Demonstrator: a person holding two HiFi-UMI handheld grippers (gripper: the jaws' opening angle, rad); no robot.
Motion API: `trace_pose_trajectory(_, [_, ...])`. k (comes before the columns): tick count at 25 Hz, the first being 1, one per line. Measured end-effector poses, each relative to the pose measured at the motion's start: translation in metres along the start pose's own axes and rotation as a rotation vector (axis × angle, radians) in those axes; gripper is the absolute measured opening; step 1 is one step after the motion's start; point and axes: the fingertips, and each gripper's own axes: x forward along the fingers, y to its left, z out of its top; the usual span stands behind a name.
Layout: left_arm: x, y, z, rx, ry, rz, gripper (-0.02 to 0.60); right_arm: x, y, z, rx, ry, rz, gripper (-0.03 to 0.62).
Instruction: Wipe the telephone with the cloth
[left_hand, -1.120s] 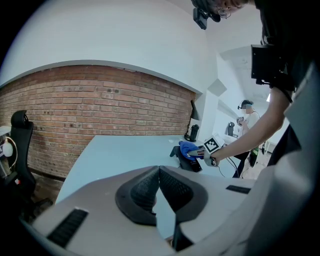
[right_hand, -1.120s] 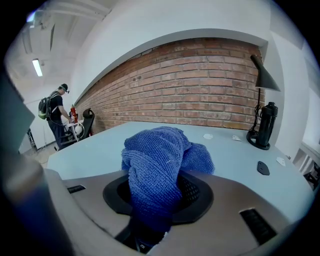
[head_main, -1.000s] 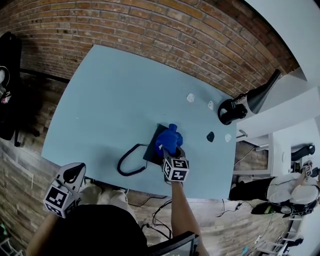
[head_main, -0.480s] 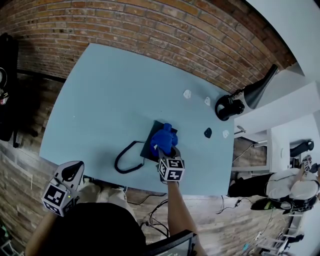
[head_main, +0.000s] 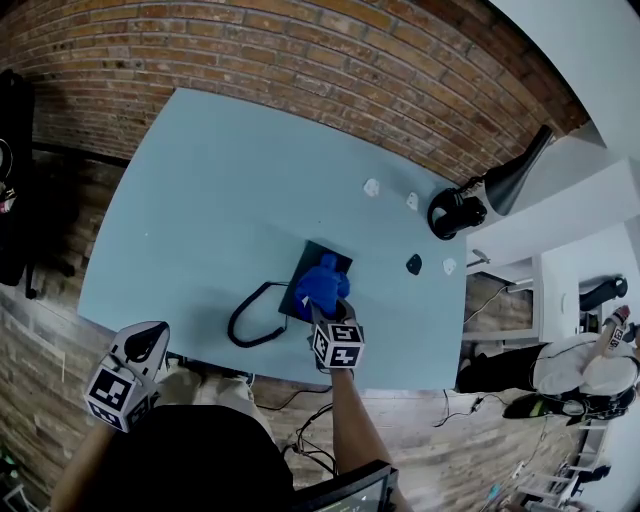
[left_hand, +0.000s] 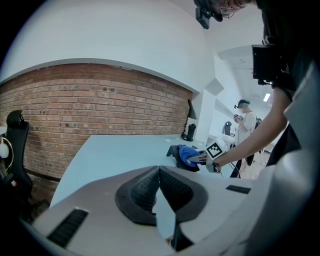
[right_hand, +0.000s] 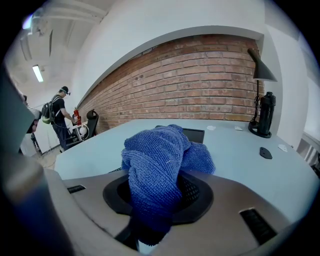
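**Cloth on the phone, right gripper doing the work**

So here's what we've got. The right gripper (head_main: 322, 312) is clamped down on the blue cloth (head_main: 320, 285). In the right gripper view the bunched-up terry fabric fills the space between the jaws and spills out over the top, so that's a firm grip. The cloth sits right on top of the black telephone (head_main: 322, 260), covering its near part. Only the far corner of the phone pokes out past the blue. From the left gripper view it looks like the cloth is touching the phone.

The telephone is on the light blue table (head_main: 220, 190), close to the near edge and a bit right of the middle. Its black cord (head_main: 245, 318) loops off to the left toward the near edge.

The left gripper (head_main: 146, 345) is well away from all that, held off the near left corner of the table. In its own view the pads meet at the tips with nothing between them, so we'd call it closed and empty.

Other stuff: a black lamp (head_main: 505, 185) at the far right corner, and a small dark thing (head_main: 414, 264) on the table right of the phone. A couple of small white bits (head_main: 372, 187) lie further back. A brick wall (head_main: 330, 60) runs along the far side.
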Motion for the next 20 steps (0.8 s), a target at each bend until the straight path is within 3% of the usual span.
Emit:
trace_pose_trajectory(14, [0.013,-0.017,0.003,0.021,0.016,-0.069,-0.003,-0.014,0.022,-0.031,0.048,0.032,0.029,0.15])
trace_pose_trajectory(20, [0.017,-0.017,0.002,0.024,0.019,-0.065,-0.003,-0.02,0.03,-0.044,0.073,0.048,0.05,0.149])
